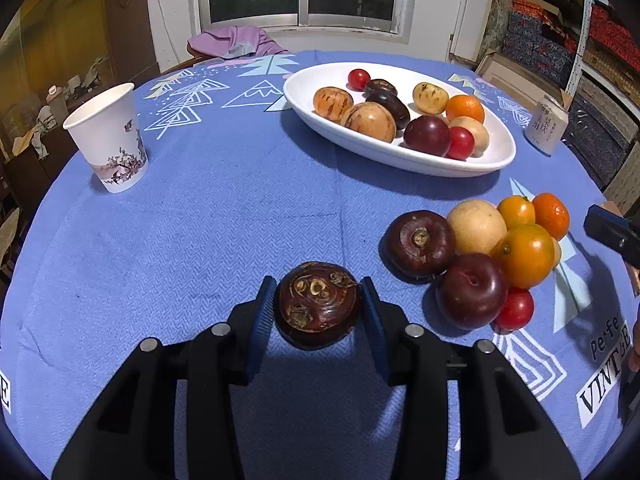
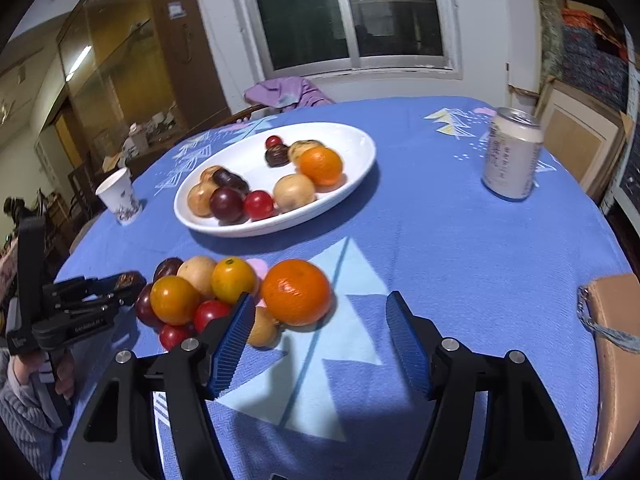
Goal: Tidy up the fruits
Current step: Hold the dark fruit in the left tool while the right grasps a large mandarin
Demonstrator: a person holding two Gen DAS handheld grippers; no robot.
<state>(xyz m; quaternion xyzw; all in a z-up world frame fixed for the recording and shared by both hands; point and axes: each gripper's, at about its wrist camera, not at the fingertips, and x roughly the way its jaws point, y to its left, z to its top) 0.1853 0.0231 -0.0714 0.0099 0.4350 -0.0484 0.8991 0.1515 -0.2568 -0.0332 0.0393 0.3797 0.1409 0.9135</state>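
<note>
My left gripper (image 1: 318,306) is shut on a dark brown water chestnut (image 1: 318,304), held just above the blue tablecloth; it also shows in the right wrist view (image 2: 124,280). A pile of loose fruits (image 1: 480,256) lies to its right: another chestnut, a plum, oranges, tomatoes. The white oval dish (image 1: 492,160) behind holds several fruits. My right gripper (image 2: 320,320) is open and empty, its jaws wide apart, just in front of a large orange (image 2: 297,292) at the pile's right side. The dish also shows in the right wrist view (image 2: 360,160).
A paper cup (image 1: 110,140) stands at the far left. A drink can (image 2: 512,156) stands at the far right. A tan pouch (image 2: 612,360) lies at the table's right edge. A purple cloth (image 1: 236,42) hangs on a chair behind the table.
</note>
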